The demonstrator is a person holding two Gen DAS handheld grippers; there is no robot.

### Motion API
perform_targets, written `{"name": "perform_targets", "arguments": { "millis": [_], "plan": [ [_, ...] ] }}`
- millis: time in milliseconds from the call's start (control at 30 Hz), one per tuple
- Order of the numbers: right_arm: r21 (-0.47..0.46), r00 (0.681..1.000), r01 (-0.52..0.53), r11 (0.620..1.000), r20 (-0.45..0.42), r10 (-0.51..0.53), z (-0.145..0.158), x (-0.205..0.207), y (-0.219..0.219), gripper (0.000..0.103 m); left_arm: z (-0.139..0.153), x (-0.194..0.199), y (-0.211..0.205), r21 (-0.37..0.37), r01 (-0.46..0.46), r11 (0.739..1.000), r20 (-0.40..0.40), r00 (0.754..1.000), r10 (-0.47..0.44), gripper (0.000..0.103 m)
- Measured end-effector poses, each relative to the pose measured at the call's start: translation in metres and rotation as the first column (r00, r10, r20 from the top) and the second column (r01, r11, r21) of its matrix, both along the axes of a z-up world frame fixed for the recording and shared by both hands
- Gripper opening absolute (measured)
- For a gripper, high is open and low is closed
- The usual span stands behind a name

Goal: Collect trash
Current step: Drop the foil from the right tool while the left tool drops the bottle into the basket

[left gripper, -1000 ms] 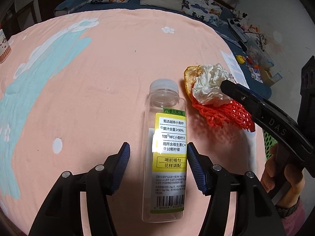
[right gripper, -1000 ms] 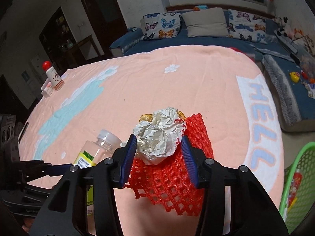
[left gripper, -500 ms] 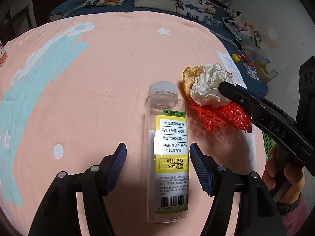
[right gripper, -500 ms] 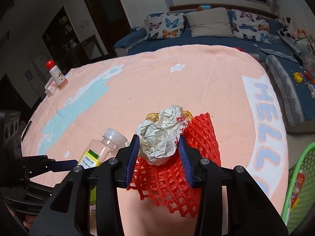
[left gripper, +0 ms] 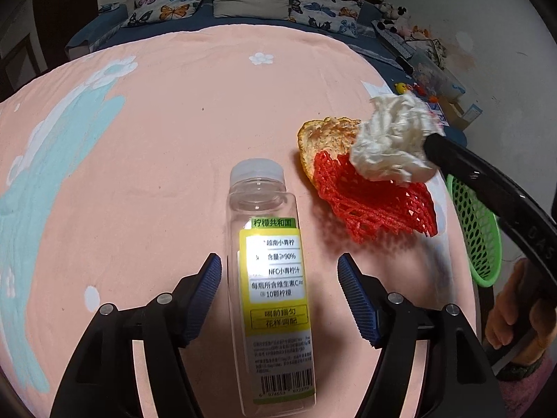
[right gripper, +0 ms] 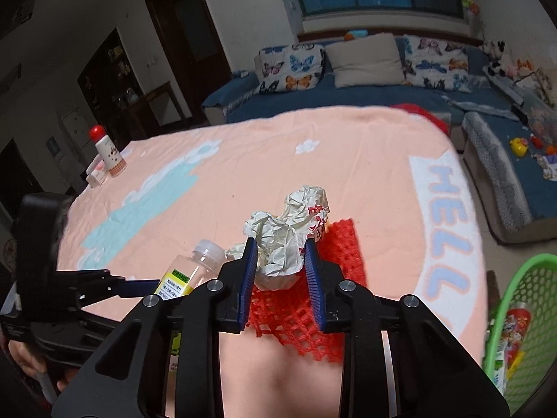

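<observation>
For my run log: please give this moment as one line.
right gripper: closing on crumpled paper | left gripper: open, astride bottle | basket: nearby

Your left wrist camera looks steeply down along its fingers, close over the clear bottle (left gripper: 269, 278) lying on the pink cloth (left gripper: 167, 160). Your right wrist camera sits right of the bottle (right gripper: 195, 264), tilted less steeply, facing the sofa (right gripper: 365, 87) beyond. Both views share the bottle, the crumpled paper (left gripper: 393, 142) (right gripper: 289, 237), the red net (left gripper: 369, 202) and the green basket (right gripper: 522, 317).
</observation>
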State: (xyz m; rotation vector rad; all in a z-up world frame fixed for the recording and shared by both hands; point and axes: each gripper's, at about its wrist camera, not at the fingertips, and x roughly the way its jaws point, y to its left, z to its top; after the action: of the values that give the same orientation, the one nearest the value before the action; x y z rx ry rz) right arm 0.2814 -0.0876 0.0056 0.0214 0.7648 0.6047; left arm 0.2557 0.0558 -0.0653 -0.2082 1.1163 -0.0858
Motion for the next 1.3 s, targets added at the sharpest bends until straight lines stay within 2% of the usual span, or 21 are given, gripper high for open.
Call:
{"name": "perform_targets", "arguments": {
  "millis": [133,300,433,467,667,867,1000,1133,1200,1267,1300],
  "plan": [
    [0.037,0.999,0.041,0.998,0.02,-0.042,0.012,-0.01,-0.024,0.028,-0.005,0.008,0.0,0.003,-0.003,1.0,-0.012,1.0,0.003,0.061],
    [0.034,0.991,0.125,0.992,0.051,-0.127,0.021,-0.024,-0.067,0.028,-0.013,0.013,-0.001,0.023,-0.005,1.0,-0.03,1.0,0.006,0.058],
    [0.011,0.972,0.225,0.974,0.068,-0.226,0.024,-0.037,-0.115,0.028,-0.017,0.012,-0.005,0.084,-0.001,0.996,-0.027,1.0,0.004,0.045],
    [0.003,0.967,0.247,0.969,0.069,-0.247,0.024,-0.04,-0.125,0.028,-0.017,0.01,-0.005,0.089,0.003,0.996,-0.023,1.0,-0.001,0.044],
    [-0.084,0.904,0.427,0.9,0.051,-0.424,0.003,-0.05,-0.208,0.028,-0.006,-0.001,0.0,0.07,0.023,0.997,-0.007,1.0,-0.022,0.043],
    [-0.148,0.837,0.541,0.828,-0.005,-0.547,-0.029,-0.049,-0.264,0.028,0.028,-0.021,-0.005,0.035,0.062,0.997,0.052,0.997,-0.063,0.043],
    [-0.17,0.8,0.584,0.794,-0.043,-0.598,-0.05,-0.048,-0.288,0.032,0.053,-0.025,-0.024,0.01,0.122,0.992,0.097,0.988,-0.123,0.043],
    [-0.161,0.775,0.614,0.773,-0.064,-0.629,-0.06,-0.053,-0.306,0.04,0.069,-0.018,-0.07,-0.014,0.221,0.975,0.131,0.967,-0.217,0.043],
    [-0.149,0.767,0.625,0.766,-0.067,-0.638,-0.061,-0.058,-0.313,0.043,0.073,-0.011,-0.094,-0.03,0.27,0.962,0.144,0.954,-0.263,0.043],
    [-0.141,0.763,0.632,0.762,-0.058,-0.644,-0.059,-0.063,-0.318,0.051,0.076,-0.003,-0.127,-0.028,0.324,0.946,0.155,0.936,-0.316,0.043],
    [-0.139,0.761,0.636,0.759,-0.052,-0.646,-0.057,-0.066,-0.319,0.052,0.077,0.003,-0.142,-0.036,0.353,0.935,0.16,0.926,-0.343,0.043]
  ]
}}
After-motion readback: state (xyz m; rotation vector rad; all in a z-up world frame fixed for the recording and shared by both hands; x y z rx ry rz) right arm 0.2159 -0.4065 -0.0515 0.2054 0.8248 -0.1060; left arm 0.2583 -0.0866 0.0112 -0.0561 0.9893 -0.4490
